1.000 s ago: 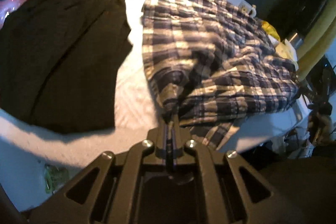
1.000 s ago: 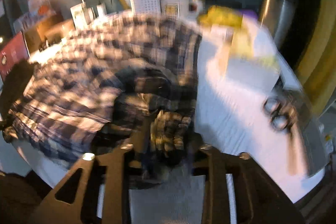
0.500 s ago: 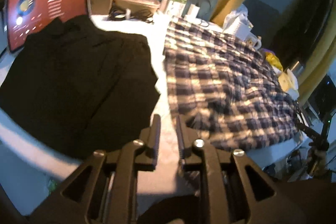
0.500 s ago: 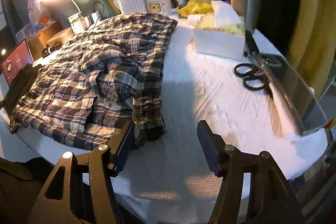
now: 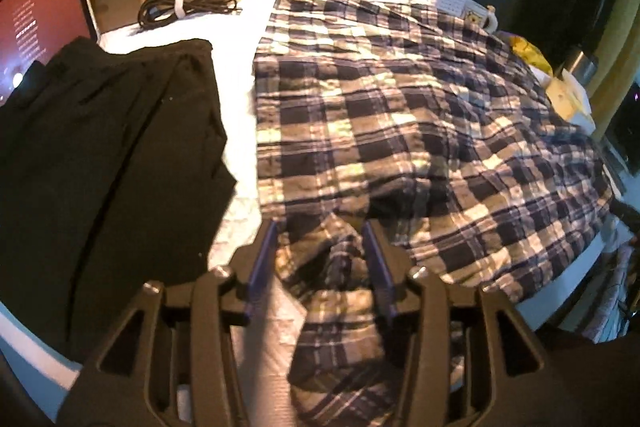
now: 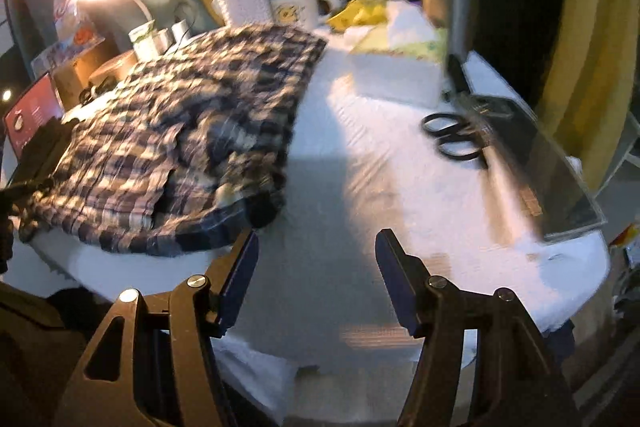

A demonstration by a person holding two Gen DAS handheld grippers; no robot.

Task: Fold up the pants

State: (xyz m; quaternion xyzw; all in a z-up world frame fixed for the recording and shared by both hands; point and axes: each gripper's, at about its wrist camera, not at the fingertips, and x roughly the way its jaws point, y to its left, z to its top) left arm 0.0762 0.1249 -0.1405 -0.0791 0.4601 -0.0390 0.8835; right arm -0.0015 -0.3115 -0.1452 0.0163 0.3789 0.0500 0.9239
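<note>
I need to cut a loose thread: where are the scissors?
In the right wrist view the scissors lie on the white table cover, right of the plaid pants, just before the tissue box.

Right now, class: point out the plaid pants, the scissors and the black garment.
plaid pants [image 5: 400, 115]: left wrist view, middle of the spread fabric.
scissors [image 6: 452, 137]: right wrist view, on the black handle loops.
black garment [image 5: 108, 155]: left wrist view, middle of the folded cloth.

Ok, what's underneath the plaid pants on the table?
The plaid pants lie on the white tablecloth, which shows all around them. Whatever else sits beneath is hidden by the fabric.
</note>
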